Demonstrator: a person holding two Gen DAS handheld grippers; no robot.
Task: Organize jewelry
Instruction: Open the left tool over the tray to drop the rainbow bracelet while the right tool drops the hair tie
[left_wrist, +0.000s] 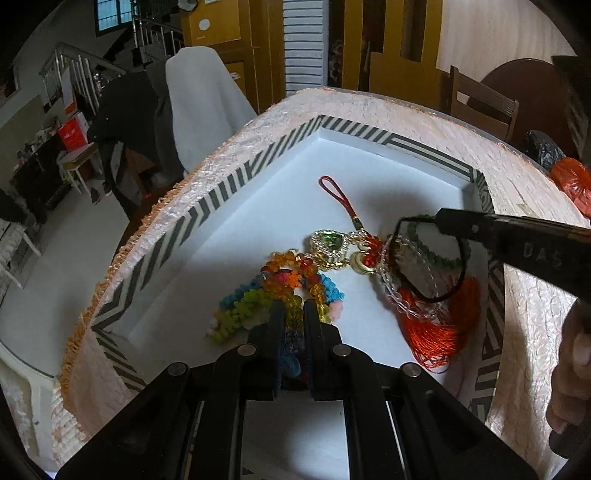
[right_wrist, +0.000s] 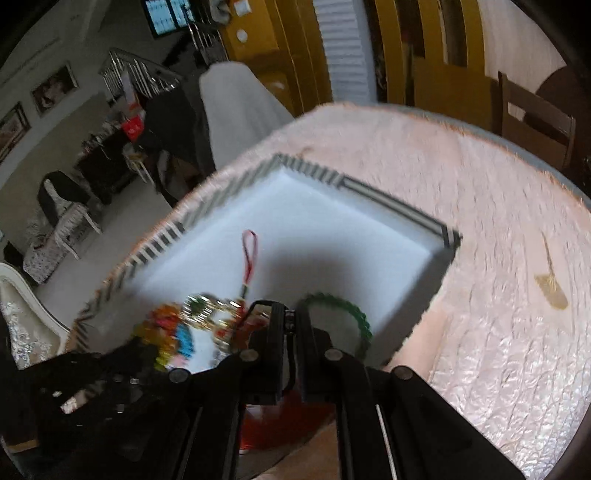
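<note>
A white-floored tray with a striped rim (left_wrist: 221, 192) (right_wrist: 391, 201) lies on a pink tablecloth. In it are a red-cord charm with a gold pendant (left_wrist: 328, 245) and an orange tassel (left_wrist: 436, 332), a clear bead bracelet (left_wrist: 391, 291), an amber bead bracelet (left_wrist: 291, 266) and blue, green and pink knobbly strands (left_wrist: 240, 310). My left gripper (left_wrist: 297, 314) hangs low over this pile, shut on a dark blue-purple knobbly piece (left_wrist: 293, 347). My right gripper (right_wrist: 291, 314) (left_wrist: 441, 218) is over the tray's right side, shut on a green bead bracelet (right_wrist: 354, 314) (left_wrist: 439, 260) that dangles from it.
A gold pendant (right_wrist: 550, 288) lies on the tablecloth (right_wrist: 480, 221) right of the tray. An orange bag (left_wrist: 572, 181) sits at the table's far right edge. A wooden chair (left_wrist: 480, 103) and a draped chair (left_wrist: 199, 103) stand beyond. A hand (left_wrist: 569, 369) shows at the right edge.
</note>
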